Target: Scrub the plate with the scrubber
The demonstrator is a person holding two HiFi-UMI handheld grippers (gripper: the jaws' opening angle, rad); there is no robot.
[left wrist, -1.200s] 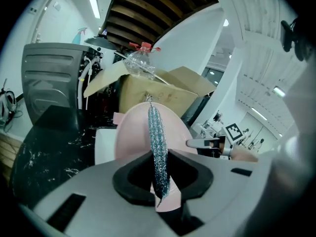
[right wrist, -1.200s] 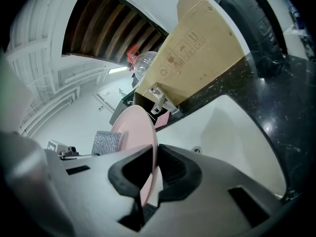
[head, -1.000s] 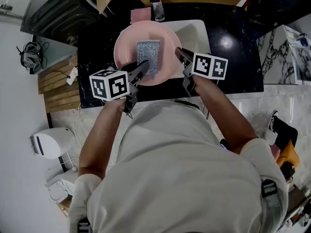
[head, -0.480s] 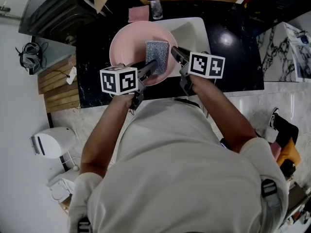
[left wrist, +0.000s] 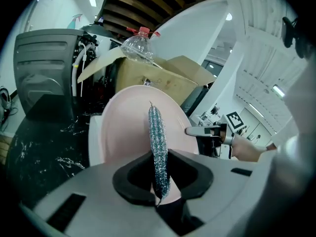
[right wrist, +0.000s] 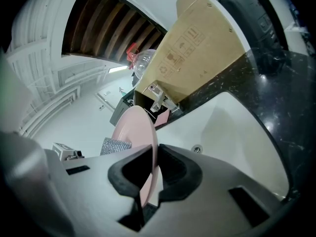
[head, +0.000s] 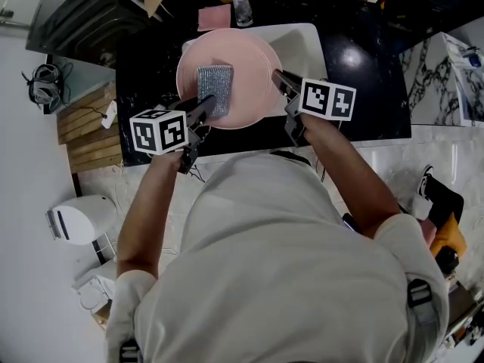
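The left tool [left wrist: 159, 176] was clamped on the near end of the silvery scrubber [left wrist: 158, 132], which ran edge-on up between its jaws. The scrubber's flat side lay against the face of the pink plate [head: 246, 66]. The right tool [right wrist: 149, 174] was closed on the plate's right rim, with the thin edge pinched between its jaws.

From the head view, the scrubber sat a little left of the plate's middle. The two tools came in from the near side, one at each side of the plate. The plate was over the left part of a white sink [head: 304, 48] set into the black speckled desk [head: 363, 89]. Beyond the plate stood a clear bottle [head: 241, 10] with a red cap. A pink cloth [head: 213, 17] lay just beside it, and an open cardboard box [right wrist: 207, 48] rose behind the sink.
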